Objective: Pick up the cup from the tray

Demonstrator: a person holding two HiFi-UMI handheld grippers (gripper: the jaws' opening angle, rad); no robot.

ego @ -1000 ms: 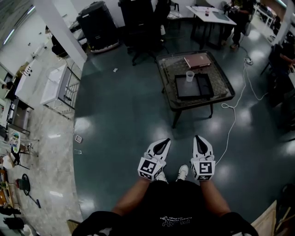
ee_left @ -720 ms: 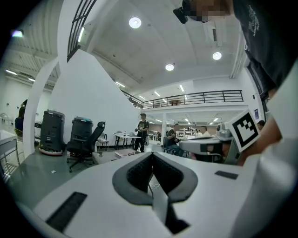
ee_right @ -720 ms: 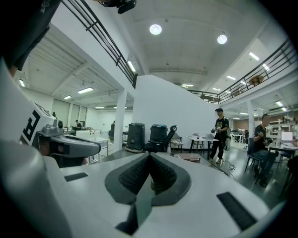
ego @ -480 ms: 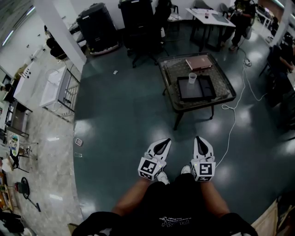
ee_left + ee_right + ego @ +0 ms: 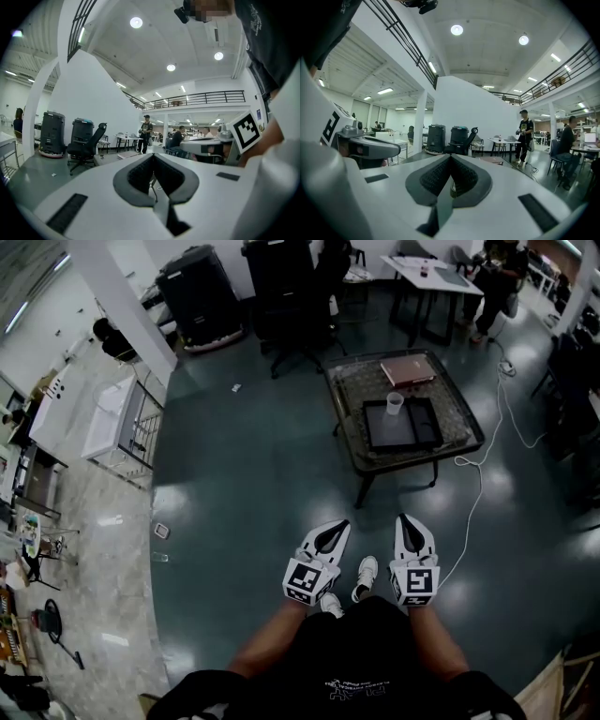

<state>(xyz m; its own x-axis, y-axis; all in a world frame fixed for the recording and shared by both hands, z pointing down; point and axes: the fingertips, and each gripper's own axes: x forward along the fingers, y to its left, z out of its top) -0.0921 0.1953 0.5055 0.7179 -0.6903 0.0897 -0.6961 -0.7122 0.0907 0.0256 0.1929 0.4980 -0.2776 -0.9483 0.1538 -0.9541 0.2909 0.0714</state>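
A clear plastic cup (image 5: 395, 403) stands at the far edge of a black tray (image 5: 403, 424) on a low glass-topped table (image 5: 352, 432), well ahead of me across the floor. My left gripper (image 5: 336, 530) and right gripper (image 5: 405, 523) are held low in front of my body, side by side, far short of the table. Both have their jaws together with nothing between them. In the left gripper view the left gripper's tips (image 5: 153, 157) meet; in the right gripper view the right gripper's tips (image 5: 450, 157) meet too. The cup is not plain in either gripper view.
A pinkish book (image 5: 407, 369) lies on the table behind the tray. A white cable (image 5: 473, 512) trails over the floor right of the table. Black office chairs (image 5: 286, 296) and black bins (image 5: 200, 292) stand beyond. A person (image 5: 495, 277) stands by a far white table.
The table with the tray has shifted slightly right and down in the head view as I walk forward. One shoe now shows between the grippers. Both grippers keep their pose.
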